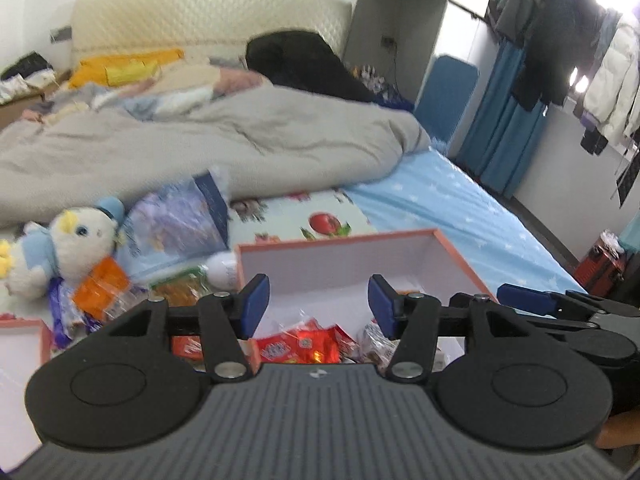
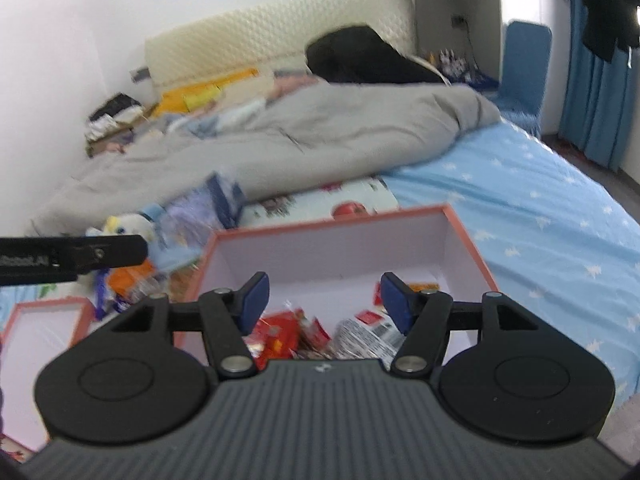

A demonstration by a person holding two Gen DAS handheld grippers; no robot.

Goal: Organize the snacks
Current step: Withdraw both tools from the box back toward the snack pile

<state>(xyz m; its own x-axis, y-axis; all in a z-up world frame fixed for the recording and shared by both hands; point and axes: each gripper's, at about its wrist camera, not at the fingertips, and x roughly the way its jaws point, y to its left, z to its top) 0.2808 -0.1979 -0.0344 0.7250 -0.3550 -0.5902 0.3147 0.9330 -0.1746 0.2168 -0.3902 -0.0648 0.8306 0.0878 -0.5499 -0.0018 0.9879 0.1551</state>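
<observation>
An orange-rimmed box (image 1: 448, 246) with a white inside sits on the bed and holds several snack packets, red ones (image 1: 304, 346) among them. My left gripper (image 1: 318, 304) is open and empty, above the box's near end. My right gripper (image 2: 324, 300) is open and empty too, over the same box (image 2: 464, 232), above red packets (image 2: 280, 334) and a clear wrapped one (image 2: 364, 336). Loose snacks lie left of the box: an orange packet (image 1: 100, 284) and a large bluish bag (image 1: 180, 220). The right gripper's finger (image 1: 532, 298) shows at the right of the left wrist view.
A white and blue plush duck (image 1: 60, 248) lies by the loose snacks. A second orange-rimmed tray (image 2: 44, 320) sits at the lower left. A grey duvet (image 1: 200, 140) covers the far bed. Blue curtains (image 1: 500, 136) and hanging clothes are on the right.
</observation>
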